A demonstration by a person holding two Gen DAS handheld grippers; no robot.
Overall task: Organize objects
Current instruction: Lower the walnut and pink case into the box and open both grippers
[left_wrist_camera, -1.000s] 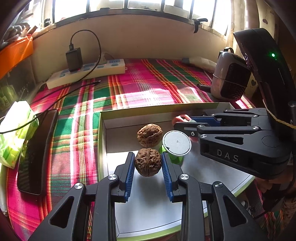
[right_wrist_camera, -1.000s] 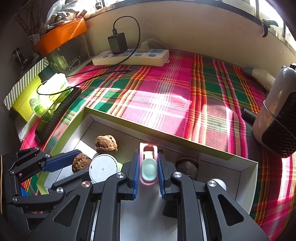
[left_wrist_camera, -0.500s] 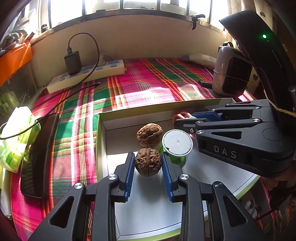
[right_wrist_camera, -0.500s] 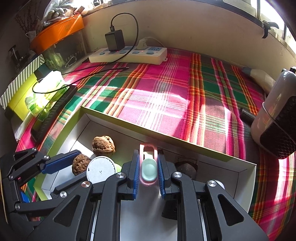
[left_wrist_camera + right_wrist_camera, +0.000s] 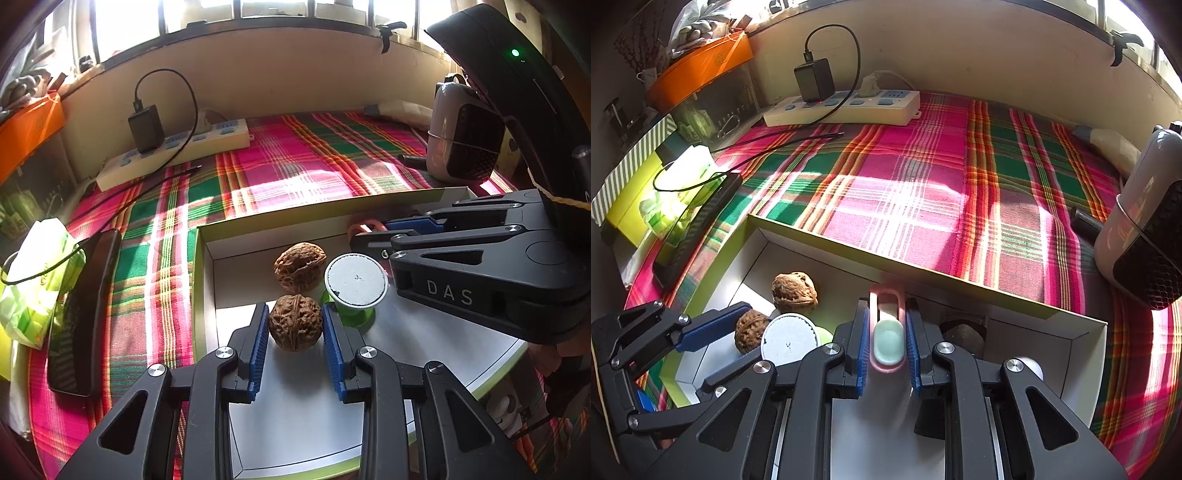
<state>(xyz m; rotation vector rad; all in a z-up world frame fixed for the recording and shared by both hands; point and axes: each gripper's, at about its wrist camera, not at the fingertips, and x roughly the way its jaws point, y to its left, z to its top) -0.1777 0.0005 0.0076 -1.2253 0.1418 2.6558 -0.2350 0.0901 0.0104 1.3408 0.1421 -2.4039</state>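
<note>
the left tool [image 5: 295, 328] has its 2 blue-padded jaws closed on a walnut [image 5: 294, 322], 1 pad pressing each side of the shell, over the white floor of a shallow open box [image 5: 201, 258] with yellow-green edges. a second walnut [image 5: 300, 266] lies just behind the held one, near the box's far left corner. just right of the held walnut stands a green object with a round white top [image 5: 356, 280]; whether it touches the walnut is hard to tell.

the right tool [image 5: 886, 341] is clamped tight on a slim pink item with a pale mint centre [image 5: 887, 332], which stands lengthwise between the pads and points toward the far wall of the box. from the right wrist view the left tool comes in at the lower left with its walnut, and a dark rounded object [image 5: 964, 334] sits in the box just right of the right tool, partly hidden.

the box rests on a pink, green and orange plaid cloth [image 5: 923, 192] over the worktop. farther back are a white power strip [image 5: 846, 109] with a black charger [image 5: 814, 79] plugged in, a black phone [image 5: 83, 310] lying left of the box, and a grey and black appliance [image 5: 463, 144] on the right.
</note>
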